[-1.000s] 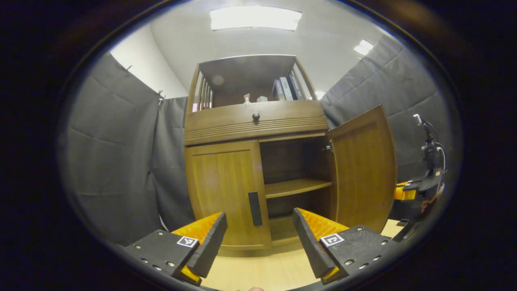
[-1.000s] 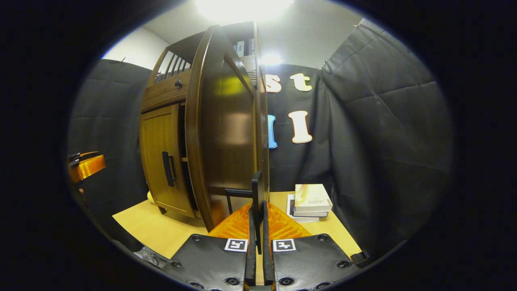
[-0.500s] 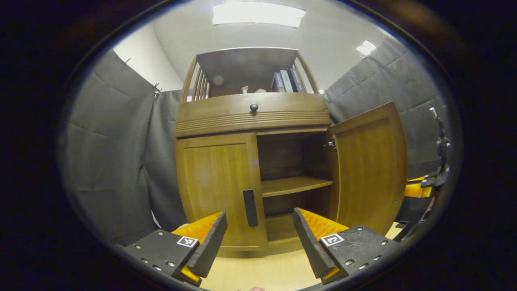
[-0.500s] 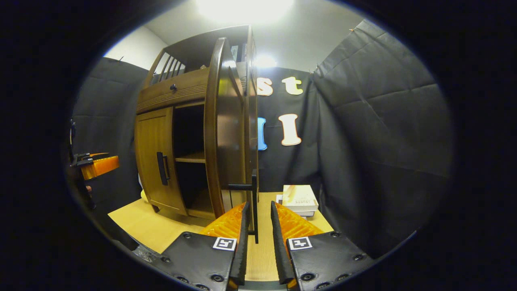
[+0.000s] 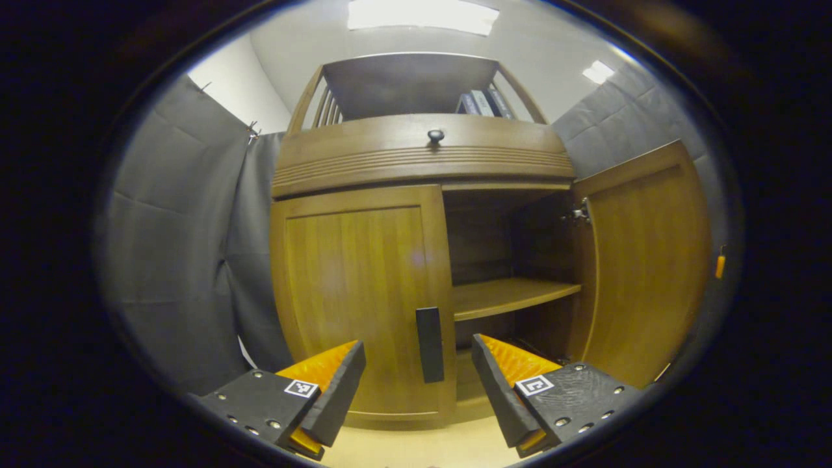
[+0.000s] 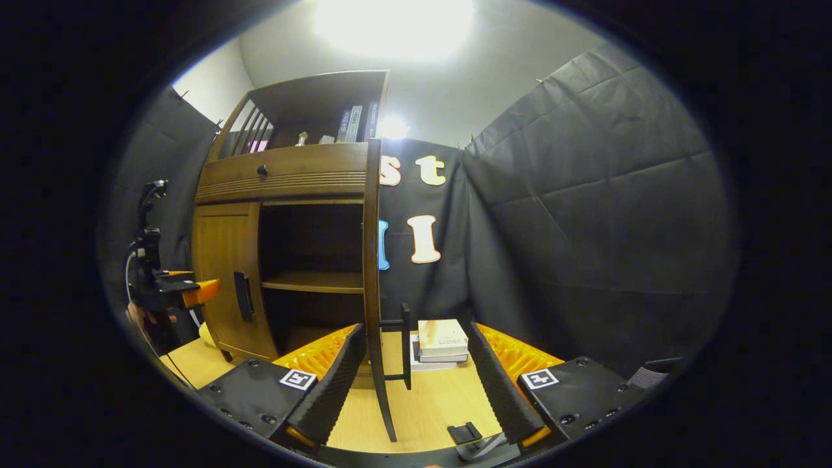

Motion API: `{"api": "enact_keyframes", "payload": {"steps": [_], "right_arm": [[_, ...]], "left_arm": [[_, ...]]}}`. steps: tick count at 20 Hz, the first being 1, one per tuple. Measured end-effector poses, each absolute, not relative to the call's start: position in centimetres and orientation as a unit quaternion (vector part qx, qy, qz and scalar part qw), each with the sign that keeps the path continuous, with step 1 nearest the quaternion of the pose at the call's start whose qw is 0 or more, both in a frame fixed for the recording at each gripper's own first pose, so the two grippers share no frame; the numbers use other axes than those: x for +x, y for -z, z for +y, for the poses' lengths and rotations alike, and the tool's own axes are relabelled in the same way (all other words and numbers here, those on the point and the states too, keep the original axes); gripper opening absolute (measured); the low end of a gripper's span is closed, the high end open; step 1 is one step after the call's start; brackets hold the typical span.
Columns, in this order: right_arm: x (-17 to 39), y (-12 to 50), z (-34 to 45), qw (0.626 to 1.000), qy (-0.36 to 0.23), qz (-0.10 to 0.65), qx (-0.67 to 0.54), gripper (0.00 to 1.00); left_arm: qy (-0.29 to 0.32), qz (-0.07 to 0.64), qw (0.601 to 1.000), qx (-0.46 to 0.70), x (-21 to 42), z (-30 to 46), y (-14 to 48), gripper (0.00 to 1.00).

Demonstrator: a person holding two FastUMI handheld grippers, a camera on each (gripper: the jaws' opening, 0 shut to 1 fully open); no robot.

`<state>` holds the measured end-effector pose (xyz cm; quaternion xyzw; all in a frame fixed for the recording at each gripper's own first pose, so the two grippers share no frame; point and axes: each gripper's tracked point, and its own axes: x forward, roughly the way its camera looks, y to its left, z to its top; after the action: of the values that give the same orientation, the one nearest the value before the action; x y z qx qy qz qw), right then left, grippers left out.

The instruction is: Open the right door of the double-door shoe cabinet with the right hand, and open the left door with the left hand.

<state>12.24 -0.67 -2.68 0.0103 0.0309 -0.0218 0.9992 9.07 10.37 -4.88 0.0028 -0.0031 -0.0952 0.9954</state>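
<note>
Directly ahead of the left claw (image 5: 416,383), the shoe cabinet (image 5: 422,162) stands on the table (image 5: 416,448) with its left door (image 5: 361,292) closed. The dark vertical handle (image 5: 429,344) of that door lies between the two spread fingers as seen from the left gripper view, farther off than the fingertips and not touched by them. The left claw is apart and holds nothing.

The right door (image 5: 643,260) is swung fully out. In the right gripper view it appears edge-on (image 6: 372,260), rising between the two fingers of the right claw (image 6: 416,383). Its dark handle (image 6: 402,348) projects from the door just beside the edge, also between the fingers, with a gap on each side. The right claw is apart and grips nothing.

Behind the open door, the lower compartment holds one wooden shelf (image 5: 510,296); no contents can be made out on it or below it. Above the doors runs a drawer front with a round dark knob (image 5: 435,136). The open top compartment holds several upright books (image 6: 354,123) at its right side and two small pale items (image 6: 312,138) beside them, too small to identify.

On the table to the right of the cabinet, a short stack of books (image 6: 441,341) lies flat near the booth's cloth wall. The other gripper (image 6: 182,292) is visible at the left of the right gripper view, in front of the closed left door.
</note>
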Motion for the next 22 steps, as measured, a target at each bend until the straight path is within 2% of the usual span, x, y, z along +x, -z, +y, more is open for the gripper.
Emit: {"api": "enact_keyframes", "payload": {"steps": [1, 2, 4, 6, 8, 10, 13, 17, 18, 21, 22], "right_arm": [[12.0, 2.5, -0.5, 0.999, 0.027, 0.029, 0.009, 0.98], [11.9, 2.4, -0.3, 0.999, 0.03, 0.029, 0.007, 0.98], [11.6, 2.2, 0.2, 0.999, 0.037, 0.031, 0.003, 1.0], [11.4, 2.3, 0.9, 0.998, 0.042, 0.036, -0.002, 0.95], [11.3, 2.3, 1.6, 0.998, 0.045, 0.041, -0.013, 0.98], [11.4, 2.6, 2.5, 0.998, 0.045, 0.046, -0.021, 0.96], [11.7, 2.5, 3.6, 0.998, 0.04, 0.049, -0.025, 0.99], [12.0, 2.4, 4.7, 0.998, 0.035, 0.05, -0.03, 0.97], [12.0, 2.5, 4.9, 0.998, 0.032, 0.051, -0.03, 0.97], [12.0, 2.7, 5.3, 0.998, 0.025, 0.054, -0.027, 0.97], [11.9, 2.6, 5.5, 0.998, 0.023, 0.054, -0.026, 0.97]], "left_arm": [[0.096, -0.002, 0.995, 0.001, 9.6, 10.3, 5.1, 0.96], [0.097, -0.002, 0.995, 0.001, 10.0, 10.2, 5.1, 0.92], [0.099, 0.001, 0.995, 0.0, 10.5, 10.2, 5.5, 0.94], [0.104, 0.005, 0.995, -0.006, 11.2, 9.8, 5.7, 0.96], [0.115, 0.008, 0.993, -0.008, 11.5, 9.3, 6.0, 0.96], [0.118, 0.017, 0.993, -0.008, 12.0, 9.2, 6.4, 0.93], [0.121, 0.036, 0.992, -0.013, 12.2, 8.9, 7.1, 0.8], [0.124, 0.05, 0.991, -0.023, 12.2, 8.4, 7.9, 0.63], [0.14, 0.048, 0.988, -0.031, 11.9, 7.8, 7.8, 0.63], [0.127, 0.041, 0.991, -0.012, 12.0, 8.0, 7.5, 0.31], [0.122, 0.045, 0.991, -0.015, 12.2, 8.1, 7.6, 0.27]]}}
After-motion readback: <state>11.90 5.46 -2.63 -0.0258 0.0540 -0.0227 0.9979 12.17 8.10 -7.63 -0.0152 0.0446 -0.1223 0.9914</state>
